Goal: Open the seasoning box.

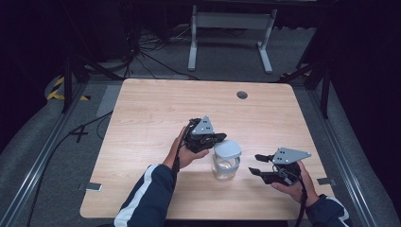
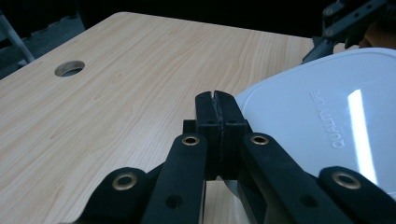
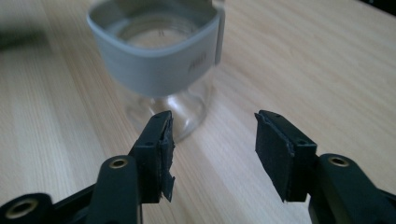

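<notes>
The clear jar (image 1: pixel 225 166) stands on the table (image 1: pixel 142 123), just ahead of your right gripper (image 3: pixel 212 156), whose jaws are spread with nothing between them. Your left gripper (image 2: pixel 217 114) has its jaws pressed together, tips at the edge of the grey lid (image 2: pixel 322 112). The jar looks like glass: stiff, smooth, probably slippery and breakable. Take hold around the grey band under the lid rather than the bare wall, and squeeze gently.

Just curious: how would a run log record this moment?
left claw: shut, beside lid | right claw: open, near jar | jar: upright
</notes>
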Available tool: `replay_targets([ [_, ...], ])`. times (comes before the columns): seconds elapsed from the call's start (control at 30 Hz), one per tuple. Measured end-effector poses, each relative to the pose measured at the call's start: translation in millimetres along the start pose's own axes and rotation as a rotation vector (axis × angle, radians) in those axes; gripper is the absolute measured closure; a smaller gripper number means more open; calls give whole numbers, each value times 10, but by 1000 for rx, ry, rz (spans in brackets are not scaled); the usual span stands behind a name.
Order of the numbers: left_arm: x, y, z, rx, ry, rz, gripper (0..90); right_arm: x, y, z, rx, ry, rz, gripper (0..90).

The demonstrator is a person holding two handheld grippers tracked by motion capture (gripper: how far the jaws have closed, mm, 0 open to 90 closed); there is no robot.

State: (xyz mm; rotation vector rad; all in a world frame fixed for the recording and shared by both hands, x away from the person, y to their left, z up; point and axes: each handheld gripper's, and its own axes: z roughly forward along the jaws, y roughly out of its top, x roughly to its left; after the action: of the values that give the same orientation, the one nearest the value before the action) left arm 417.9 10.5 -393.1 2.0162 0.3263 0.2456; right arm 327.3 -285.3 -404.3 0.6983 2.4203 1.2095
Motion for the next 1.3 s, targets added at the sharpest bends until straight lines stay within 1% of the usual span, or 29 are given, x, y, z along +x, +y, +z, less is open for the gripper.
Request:
replay_targets([
  [0.03, 1, 4, 5, 6, 9, 10, 900, 3, 40, -17, -17, 8, -1, 509],
  [0.1, 4, 0, 16, 5, 5, 9, 900, 26, 126, -40, -49, 27, -10, 563],
  [0.13, 7, 0, 19, 16, 7, 12, 900, 49, 179, -40, -61, 45, -13, 631],
  [0.2, 5, -4, 31, 15, 4, 7, 900, 86, 249, -21, -66, 53, -36, 668],
  [0.27, 1, -4, 43, 21, 5, 8, 900, 121, 320, 12, -71, 71, -48, 719],
  [0.4, 1, -9, 48, 29, 9, 7, 900, 165, 430, 84, -83, 75, -64, 781],
  [0.43, 11, -11, 44, 35, 10, 14, 900, 168, 451, 99, -85, 73, -68, 793],
  [0.5, 11, -17, 44, 33, 13, 7, 900, 171, 484, 119, -92, 78, -70, 822],
  [0.53, 22, -17, 31, 29, 17, 12, 900, 173, 498, 127, -99, 78, -75, 834],
  [0.6, 27, -18, 15, 27, 24, 9, 900, 178, 532, 126, -109, 80, -79, 861],
  [0.63, 39, -29, -36, 37, 36, 10, 900, 174, 548, 121, -112, 78, -79, 869],
  [0.73, 65, -70, -144, 39, 59, 10, 899, 158, 581, 131, -124, 76, -79, 880],
  [0.77, 65, -70, -144, 39, 59, 10, 899, 153, 590, 141, -128, 73, -81, 888],
  [0.8, 85, -131, -263, 46, 74, 0, 897, 146, 599, 142, -130, 68, -82, 890],
  [0.83, 96, -156, -303, 49, 82, 3, 896, 135, 608, 149, -136, 65, -83, 891],
  [0.9, 101, -238, -404, 62, 94, -12, 887, 124, 624, 160, -140, 64, -85, 891],
  [0.93, 110, -292, -476, 78, 111, -6, 879, 120, 633, 163, -142, 59, -87, 891],
  [0.97, 110, -292, -476, 78, 111, -6, 876, 120, 633, 163, -142, 59, -87, 891],
  [1.07, 117, -450, -650, 99, 131, -25, 874, 108, 666, 185, -146, 51, -86, 891],
  [1.1, 112, -502, -698, 103, 135, -41, 872, 106, 675, 194, -149, 53, -86, 891],
  [1.13, 108, -540, -732, 112, 140, -44, 869, 105, 683, 200, -149, 51, -84, 891],
  [1.17, 100, -601, -780, 132, 148, -36, 864, 102, 688, 206, -148, 49, -86, 891],
  [1.2, 87, -661, -828, 154, 156, -39, 857, 94, 697, 217, -147, 44, -87, 891],
  [1.3, 62, -771, -918, 183, 170, -41, 841, 80, 713, 239, -149, 41, -87, 890],
])
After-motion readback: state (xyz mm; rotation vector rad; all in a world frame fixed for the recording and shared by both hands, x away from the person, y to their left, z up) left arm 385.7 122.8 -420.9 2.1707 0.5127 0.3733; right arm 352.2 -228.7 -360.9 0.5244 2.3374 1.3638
